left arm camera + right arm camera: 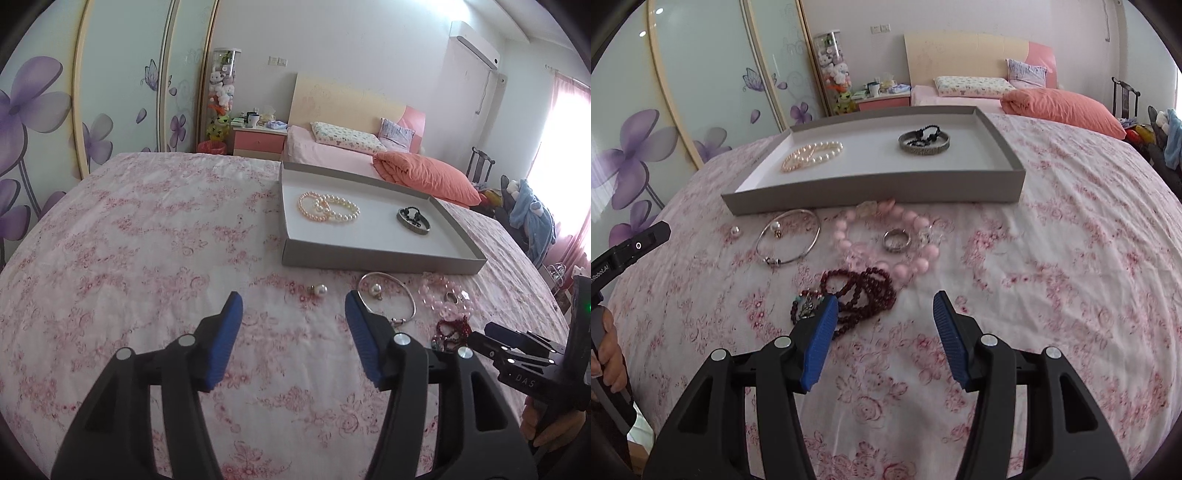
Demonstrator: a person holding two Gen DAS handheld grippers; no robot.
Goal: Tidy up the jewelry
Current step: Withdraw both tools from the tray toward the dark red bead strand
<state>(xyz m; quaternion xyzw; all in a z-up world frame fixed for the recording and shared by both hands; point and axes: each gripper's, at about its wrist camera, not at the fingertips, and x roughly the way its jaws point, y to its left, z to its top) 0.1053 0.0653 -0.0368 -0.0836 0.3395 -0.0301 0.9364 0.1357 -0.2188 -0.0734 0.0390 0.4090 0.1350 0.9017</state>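
White "DAS" lettering on the right gripper [491,332] body.

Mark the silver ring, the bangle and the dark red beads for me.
silver ring [896,240], right wrist view, on its band.
bangle [812,242], right wrist view, on its right arc.
dark red beads [875,286], right wrist view, on the coiled strands.

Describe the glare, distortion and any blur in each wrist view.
Left wrist view: the pink-curtained window blows out to white at the right edge, and fisheye bends the grey cardboard tray and rounds the floral bedsheet. Right wrist view: lighting is even, the same bowing curves the tray's rim, and the pink bead necklace looks slightly soft.
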